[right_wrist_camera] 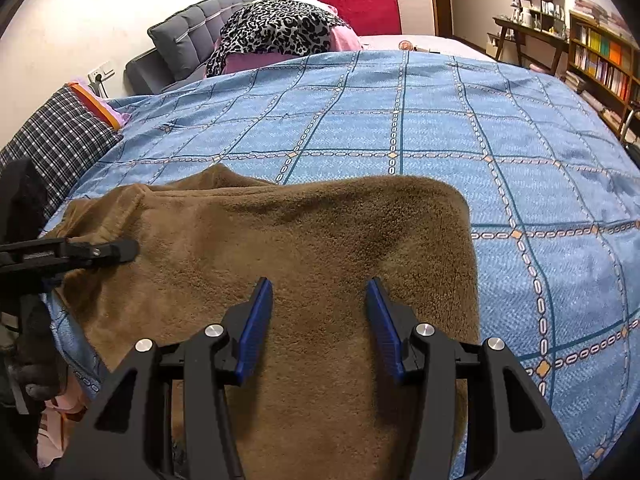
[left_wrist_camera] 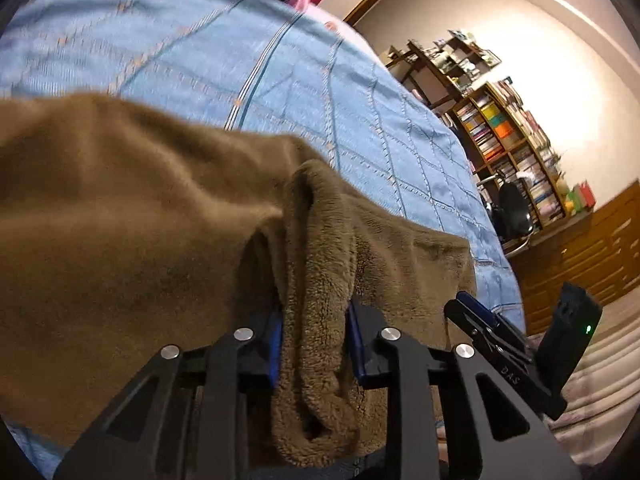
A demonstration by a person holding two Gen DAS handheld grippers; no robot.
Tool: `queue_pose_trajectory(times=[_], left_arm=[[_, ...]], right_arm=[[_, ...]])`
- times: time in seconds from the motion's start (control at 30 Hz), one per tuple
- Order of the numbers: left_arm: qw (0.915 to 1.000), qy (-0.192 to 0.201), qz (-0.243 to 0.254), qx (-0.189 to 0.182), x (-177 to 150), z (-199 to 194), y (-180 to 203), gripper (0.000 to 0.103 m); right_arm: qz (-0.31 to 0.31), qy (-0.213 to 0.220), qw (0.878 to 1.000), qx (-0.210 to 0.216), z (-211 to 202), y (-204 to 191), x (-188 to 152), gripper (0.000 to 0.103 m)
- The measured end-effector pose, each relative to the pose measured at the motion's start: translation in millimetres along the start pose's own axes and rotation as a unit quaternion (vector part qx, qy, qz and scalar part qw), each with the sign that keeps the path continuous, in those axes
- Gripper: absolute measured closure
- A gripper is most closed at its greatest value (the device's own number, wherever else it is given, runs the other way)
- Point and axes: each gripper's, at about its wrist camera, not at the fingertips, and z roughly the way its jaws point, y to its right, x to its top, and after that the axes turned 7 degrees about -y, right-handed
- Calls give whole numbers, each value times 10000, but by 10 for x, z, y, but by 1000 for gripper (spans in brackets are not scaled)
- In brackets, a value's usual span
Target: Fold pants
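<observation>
Pants (right_wrist_camera: 304,248) of brown fleece lie on your blue checked bedspread (right_wrist_camera: 400,120), at its near edge, spread flat across the near-left part of it. Your left gripper (left_wrist_camera: 314,320) is clenched on a bunched fold of that fleece: the fabric rises between the blue pads (left_wrist_camera: 276,336) and hangs down over the near side of them. From the right wrist view the same gripper (right_wrist_camera: 120,250) shows at the left end of the pants, its tip against the raised hem there. Your right gripper (right_wrist_camera: 320,320) hovers over the near middle of the pants with its jaws standing apart and nothing between them but the flat cloth below; whether the tips touch the fleece is hard to judge from this angle. At the far end of the bedspread sit a grey tufted headboard cushion (right_wrist_camera: 188,36) and a leopard-print cloth (right_wrist_camera: 276,28). Off its right side stands a wooden bookshelf (right_wrist_camera: 600,60).
</observation>
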Motion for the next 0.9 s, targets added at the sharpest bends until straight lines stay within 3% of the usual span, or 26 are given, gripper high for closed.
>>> queue_pose_trajectory(times=[0.13,0.37,0.43,0.47,0.5,0.67,0.83,0.9], left_arm=[[9995,204,173,145,76,-63,68,78],[9953,125,382,879,37,172,49,72],[9945,143,380,964,18,187,15,64],[9931,168,373,1096,13,179,6,50],[9918,197,342,1217,14,160,-10,46],[9917,410,209,1201,27,-32,8,44],[9812,943,387,1638,58,-256,238,45],[9807,1106,373,1570,79,-353,289,45]], right_arm=[[-1,23,10000,-58,26,-15,58,52],[-206,-278,9988,-335,273,-55,105,51],[-256,-294,9985,-384,302,-70,101,50],[-277,-304,9983,-408,313,-78,101,50],[-292,-313,9982,-423,322,-80,106,50],[-283,-312,9983,-410,342,-72,112,49],[-250,-325,9985,-369,355,-51,121,49],[-224,-331,9987,-331,362,-39,123,49]])
